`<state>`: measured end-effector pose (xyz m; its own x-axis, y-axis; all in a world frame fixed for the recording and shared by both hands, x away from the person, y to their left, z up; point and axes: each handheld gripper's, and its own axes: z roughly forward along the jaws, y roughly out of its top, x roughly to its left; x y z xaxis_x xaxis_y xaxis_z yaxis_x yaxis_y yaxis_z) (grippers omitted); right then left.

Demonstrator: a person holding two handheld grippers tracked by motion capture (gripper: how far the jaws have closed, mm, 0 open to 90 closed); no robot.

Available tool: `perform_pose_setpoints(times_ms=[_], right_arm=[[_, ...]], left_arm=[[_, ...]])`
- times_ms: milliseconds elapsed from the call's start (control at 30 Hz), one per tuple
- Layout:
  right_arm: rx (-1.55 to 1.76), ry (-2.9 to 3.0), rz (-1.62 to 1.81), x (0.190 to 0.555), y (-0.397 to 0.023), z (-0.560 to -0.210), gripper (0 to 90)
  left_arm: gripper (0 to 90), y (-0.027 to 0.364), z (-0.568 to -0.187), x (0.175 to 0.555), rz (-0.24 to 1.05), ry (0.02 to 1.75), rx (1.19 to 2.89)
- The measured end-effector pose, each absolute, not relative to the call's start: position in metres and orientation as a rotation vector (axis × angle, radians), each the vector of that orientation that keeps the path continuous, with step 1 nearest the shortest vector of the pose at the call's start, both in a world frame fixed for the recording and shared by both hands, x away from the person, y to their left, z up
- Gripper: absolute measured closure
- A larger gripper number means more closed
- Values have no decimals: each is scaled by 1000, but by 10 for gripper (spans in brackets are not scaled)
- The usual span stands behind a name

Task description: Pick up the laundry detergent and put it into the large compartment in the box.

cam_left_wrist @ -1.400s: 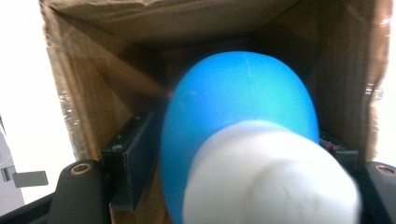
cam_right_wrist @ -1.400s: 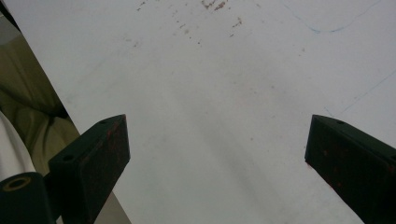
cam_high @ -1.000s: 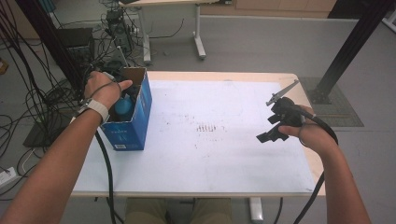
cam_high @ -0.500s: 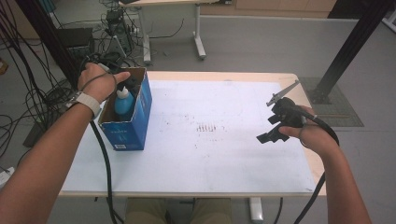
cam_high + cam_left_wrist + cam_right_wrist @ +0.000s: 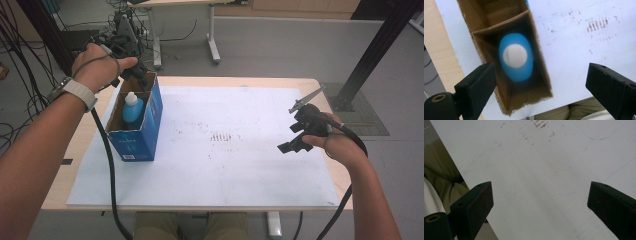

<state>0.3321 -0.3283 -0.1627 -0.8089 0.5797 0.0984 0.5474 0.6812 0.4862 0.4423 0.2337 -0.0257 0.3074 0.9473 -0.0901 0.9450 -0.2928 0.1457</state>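
A blue bottle with a white cap stands upright in the near compartment of an open blue cardboard box at the table's left. My left gripper hangs above the box's far end, clear of the bottle. In the left gripper view I look straight down on the bottle inside the box. The left gripper is open; its jaws have just been opening and hold nothing. My right gripper hovers over the right side of the white sheet. It stands open with nothing between its jaws.
The white sheet covers most of the wooden table and carries a patch of small brown marks. The box has an empty far compartment. Cables and another desk lie on the floor beyond the table.
My left hand has risen out of the box and let go of the bottle, which stays standing inside. Its jaws have spread. The right hand has not moved.
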Motion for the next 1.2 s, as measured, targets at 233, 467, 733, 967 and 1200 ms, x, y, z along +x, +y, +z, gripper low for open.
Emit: perform_pose_setpoints(times_ms=[233,467,733,967,1200], right_arm=[[953,2815,778,332,-328,-160,64],[956,2813,775,332,-329,-158,64],[976,2808,774,333,-330,-162,65],[987,2808,767,333,-329,-161,66],[998,2801,761,331,-329,-159,66]], left_arm=[[99,219,-8,441,13,1599,2459],[98,199,-1,440,3,1449,2531],[93,172,0,441,13,1252,2653],[93,156,-1,441,-1,1114,2706],[98,143,-7,441,9,947,2748]])
